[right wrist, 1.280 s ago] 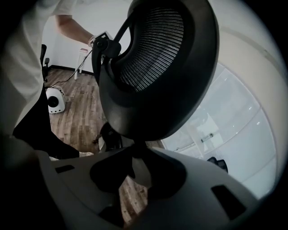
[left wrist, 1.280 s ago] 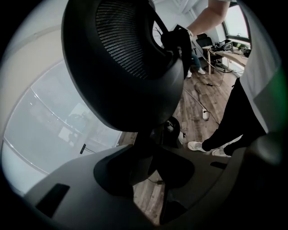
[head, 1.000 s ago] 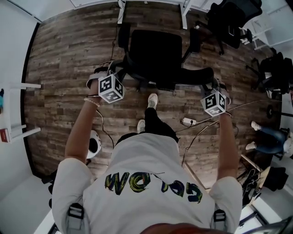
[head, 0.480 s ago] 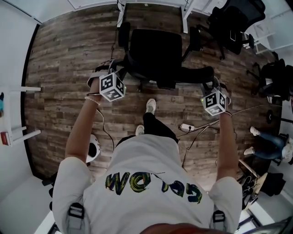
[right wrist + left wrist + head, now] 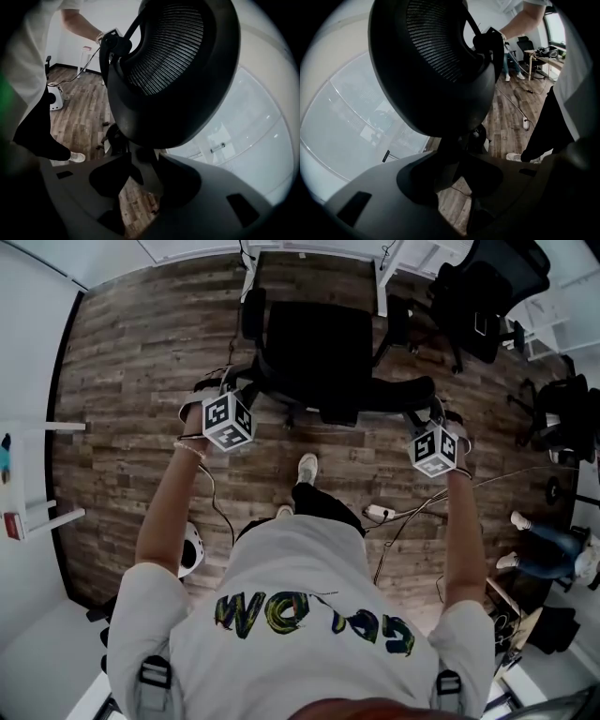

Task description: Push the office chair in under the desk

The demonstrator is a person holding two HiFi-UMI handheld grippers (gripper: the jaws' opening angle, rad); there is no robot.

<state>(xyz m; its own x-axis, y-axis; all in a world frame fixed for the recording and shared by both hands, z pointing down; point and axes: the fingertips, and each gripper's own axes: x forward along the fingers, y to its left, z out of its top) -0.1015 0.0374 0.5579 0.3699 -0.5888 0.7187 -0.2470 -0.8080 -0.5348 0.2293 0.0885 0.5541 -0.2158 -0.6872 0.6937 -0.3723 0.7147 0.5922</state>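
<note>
The black office chair [image 5: 314, 338] stands on the wood floor, its seat facing the white desk legs [image 5: 381, 277] at the top of the head view. Its curved mesh backrest [image 5: 384, 395] faces me. My left gripper [image 5: 230, 385] is at the backrest's left end, and in the left gripper view [image 5: 454, 174] its jaws close on the backrest's edge [image 5: 440, 70]. My right gripper [image 5: 433, 416] is at the right end. There the jaws are opening [image 5: 143, 179], with the backrest's edge [image 5: 173, 79] still between them and floor showing beside it.
More black chairs [image 5: 487, 282] stand at the top right. Another person's legs [image 5: 544, 540] are at the right edge. A power strip [image 5: 377, 513] and cables lie on the floor by my feet. A white frame [image 5: 42, 470] stands at the left.
The chair and both grippers have moved a little toward the desk, and I have stepped forward. The desk legs show more at the top.
</note>
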